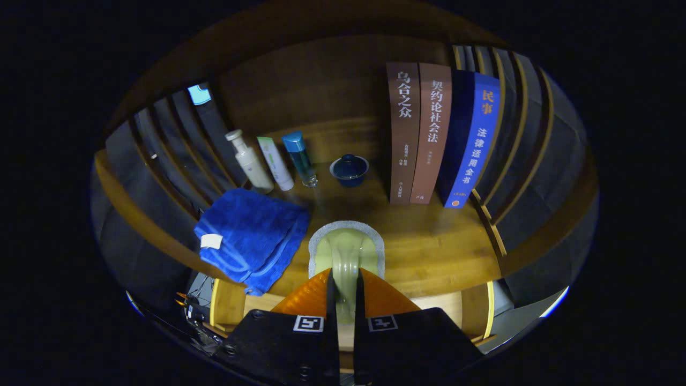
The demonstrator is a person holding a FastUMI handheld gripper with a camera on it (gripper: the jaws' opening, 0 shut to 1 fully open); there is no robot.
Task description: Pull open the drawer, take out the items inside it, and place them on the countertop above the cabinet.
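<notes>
Sponge (345, 252) from the drawer sits clamped between my gripper (345, 300) fingers, over the countertop (429, 241) beside the blue towel (252, 236). I judge placing is in hand; next I lower and release.

Wooden countertop (429, 236) bears towel (249, 233), bottles (250, 162), bowl (349, 170), books (429, 134).

Home shelf: books (419, 134), toiletry bottles (273, 161), towel (249, 233).
</notes>
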